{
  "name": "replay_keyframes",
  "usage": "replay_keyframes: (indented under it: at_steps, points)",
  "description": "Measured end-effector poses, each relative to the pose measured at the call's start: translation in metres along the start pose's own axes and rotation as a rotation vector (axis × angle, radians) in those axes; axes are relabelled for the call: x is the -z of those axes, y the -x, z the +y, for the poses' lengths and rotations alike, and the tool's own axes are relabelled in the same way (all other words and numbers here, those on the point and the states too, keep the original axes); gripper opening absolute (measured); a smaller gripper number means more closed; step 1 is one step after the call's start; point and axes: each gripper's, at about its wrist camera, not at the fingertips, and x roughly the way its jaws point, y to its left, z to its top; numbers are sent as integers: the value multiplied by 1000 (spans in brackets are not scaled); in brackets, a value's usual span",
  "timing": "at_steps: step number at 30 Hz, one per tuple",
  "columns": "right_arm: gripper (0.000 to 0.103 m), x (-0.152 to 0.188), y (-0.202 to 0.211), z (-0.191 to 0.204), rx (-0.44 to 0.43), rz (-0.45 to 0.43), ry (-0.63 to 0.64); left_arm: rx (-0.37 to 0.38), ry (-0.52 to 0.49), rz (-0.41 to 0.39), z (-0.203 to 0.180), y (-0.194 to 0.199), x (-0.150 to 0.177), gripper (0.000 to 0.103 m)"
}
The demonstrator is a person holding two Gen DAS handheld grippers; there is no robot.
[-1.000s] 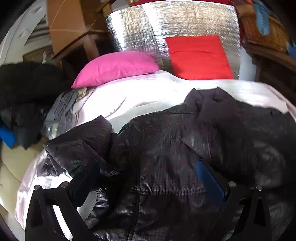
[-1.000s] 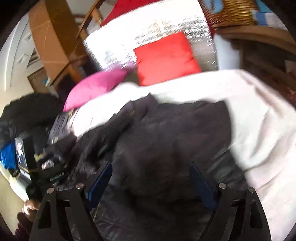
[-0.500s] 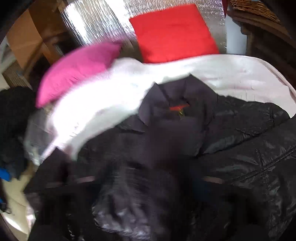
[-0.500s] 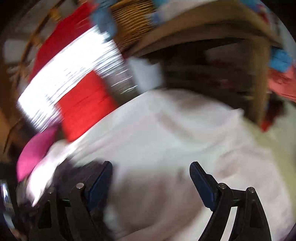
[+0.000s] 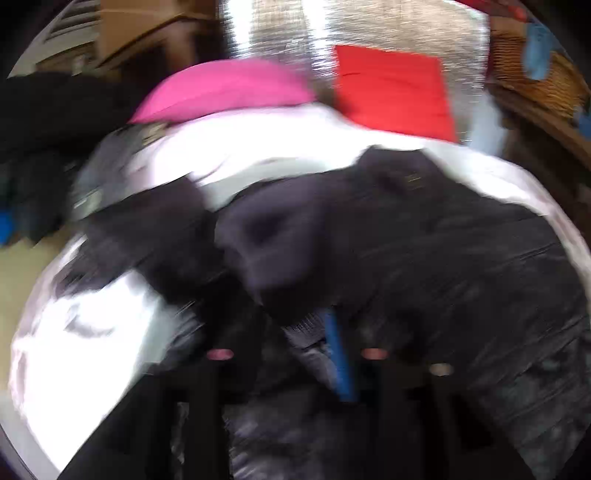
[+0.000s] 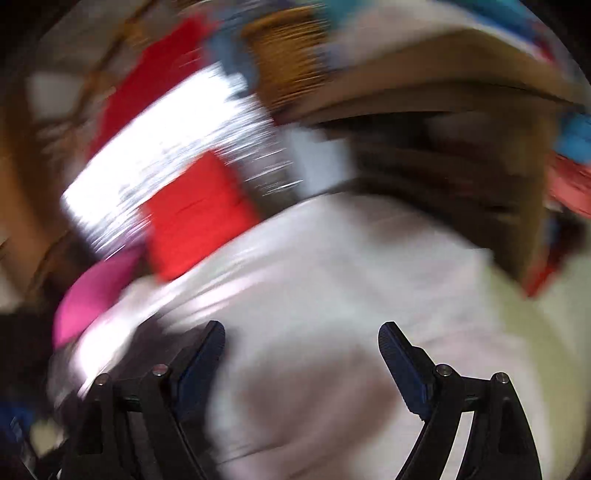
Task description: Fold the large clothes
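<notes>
A pale pink sheet (image 5: 280,147) covers the bed, with a pink pillow (image 5: 225,92) and a red cushion (image 5: 391,88) propped against a silver quilted panel (image 5: 369,33) at its head — a wicker basket (image 5: 535,81) sits on wooden furniture alongside. Both views are motion-blurred. A black quilted jacket (image 5: 443,251) sprawls across the sheet; the left gripper (image 5: 295,354) has its fingers drawn close, dark fabric bunched between them. The right gripper (image 6: 301,339) hangs fingers wide over bare sheet — the jacket's edge lies just beside its left finger.
</notes>
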Motion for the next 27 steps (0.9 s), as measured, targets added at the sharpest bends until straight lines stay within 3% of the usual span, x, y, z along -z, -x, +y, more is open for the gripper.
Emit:
replay_keyframes:
  at_steps: [1,2,5,7,8,10,11,13,14,15,17,19,21,22,25,27]
  points:
    - [87,6,-3,17,-55,31,20,-31,33,5,10,2,5,81]
    - [87,15,-8,38,-125,75,32,-34,62,-3,19,3,8,85]
    - [87,43,-24,87,-245,182,62,-3,155,-24,34,5,1,86]
    - [87,60,-32,114,-254,211,120,13,185,-50,39,3,-3,87]
    - [87,68,-36,128,-238,220,162,-11,185,-65,40,-2,-4,87]
    - [85,81,-54,140,-193,273,193,-89,143,1,37,-33,-3,87]
    - [78,86,-70,140,-147,312,210,-92,126,33,36,-42,-4,87]
    - [71,97,-95,131,-19,384,221,-104,78,73,35,-54,-3,87]
    - [71,100,-101,126,4,410,203,-100,68,76,37,-53,-4,87]
    - [71,99,-98,125,9,395,183,-89,76,64,42,-46,-5,87]
    - [71,91,-85,129,-10,357,148,-59,119,-41,66,-18,-10,87]
    - [71,87,-60,138,-117,294,97,-73,161,-145,93,6,-12,89]
    - [76,90,-43,150,-219,260,83,-111,249,-207,132,17,-11,100]
    - [81,94,-37,157,-251,253,82,-110,322,-199,159,14,-10,101]
    - [81,109,-28,180,-263,248,110,-30,504,-110,219,-13,-8,101]
    - [81,119,-33,187,-273,273,120,85,640,-54,259,-41,-9,101]
